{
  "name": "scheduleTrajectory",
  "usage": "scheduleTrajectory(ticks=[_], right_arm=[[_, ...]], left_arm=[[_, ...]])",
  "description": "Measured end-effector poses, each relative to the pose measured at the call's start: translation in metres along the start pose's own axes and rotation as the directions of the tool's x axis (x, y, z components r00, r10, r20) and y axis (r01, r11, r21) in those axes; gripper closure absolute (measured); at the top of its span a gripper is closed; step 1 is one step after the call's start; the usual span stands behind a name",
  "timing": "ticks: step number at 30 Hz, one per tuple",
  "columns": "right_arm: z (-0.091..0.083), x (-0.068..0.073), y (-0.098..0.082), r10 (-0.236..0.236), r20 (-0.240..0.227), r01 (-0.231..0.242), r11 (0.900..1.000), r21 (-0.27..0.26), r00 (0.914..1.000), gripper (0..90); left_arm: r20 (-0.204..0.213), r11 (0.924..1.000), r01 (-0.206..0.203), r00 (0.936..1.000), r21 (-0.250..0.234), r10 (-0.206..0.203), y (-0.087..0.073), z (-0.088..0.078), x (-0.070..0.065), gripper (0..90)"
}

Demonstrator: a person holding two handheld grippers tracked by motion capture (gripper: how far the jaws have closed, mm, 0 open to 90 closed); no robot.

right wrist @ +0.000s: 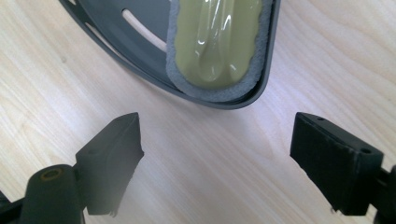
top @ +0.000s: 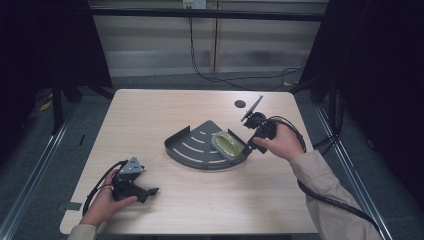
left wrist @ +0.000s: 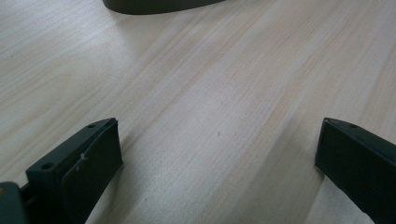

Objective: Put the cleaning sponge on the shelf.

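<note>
Pale wooden table (top: pixel 150 115), lit against dark surroundings. At its centre, a dark grey fan-shaped tray (top: pixel 192 145) with curved slots, rounded edge toward 6 o'clock. In the tray's 3 o'clock corner, an olive-green sponge (top: pixel 227 144) wrapped in glossy film, grey pad underneath, lying flat against the tray wall. Just past that corner, toward 3 o'clock, right claw (top: pixel 246 150): jaws spread wide, nothing between them, bare table below, sponge close ahead in the right gripper view (right wrist: pixel 215 42). Toward 8 o'clock, well apart from the tray, left claw (top: pixel 152 192): low over the table, jaws wide apart too, gripping nothing. Small dark round hole (top: pixel 240 104) at 1 o'clock.
</note>
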State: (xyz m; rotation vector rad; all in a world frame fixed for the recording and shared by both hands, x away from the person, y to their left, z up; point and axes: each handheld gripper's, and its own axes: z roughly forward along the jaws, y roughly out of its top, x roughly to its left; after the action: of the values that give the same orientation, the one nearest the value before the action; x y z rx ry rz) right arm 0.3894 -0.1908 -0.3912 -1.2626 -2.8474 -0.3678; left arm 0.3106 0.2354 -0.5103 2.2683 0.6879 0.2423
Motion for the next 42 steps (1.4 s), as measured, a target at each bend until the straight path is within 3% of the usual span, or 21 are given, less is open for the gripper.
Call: scheduleTrajectory(ticks=[17, 28, 42], right_arm=[[0.0, 0.009, -0.024, -0.076, -0.017, 0.076, 0.997, 0.003, 0.997, 16.0], [0.005, 0.008, -0.044, -0.064, -0.027, 0.063, 0.998, -0.022, 0.9976, 16.0], [0.017, 0.002, -0.077, -0.046, -0.047, 0.046, 0.999, -0.01, 0.9978, 16.4]], left_arm=[[-0.005, 0.9999, -0.01, 0.9999, 0.007, 0.01, 0.0, 0.0, 0.0, 0.0], [-0.006, 1.0, -0.005, 1.0, 0.004, 0.005, 0.0, 0.0, 0.0, 0.1], [-0.006, 1.0, -0.006, 1.0, 0.004, 0.006, 0.0, 0.0, 0.0, 0.0]])
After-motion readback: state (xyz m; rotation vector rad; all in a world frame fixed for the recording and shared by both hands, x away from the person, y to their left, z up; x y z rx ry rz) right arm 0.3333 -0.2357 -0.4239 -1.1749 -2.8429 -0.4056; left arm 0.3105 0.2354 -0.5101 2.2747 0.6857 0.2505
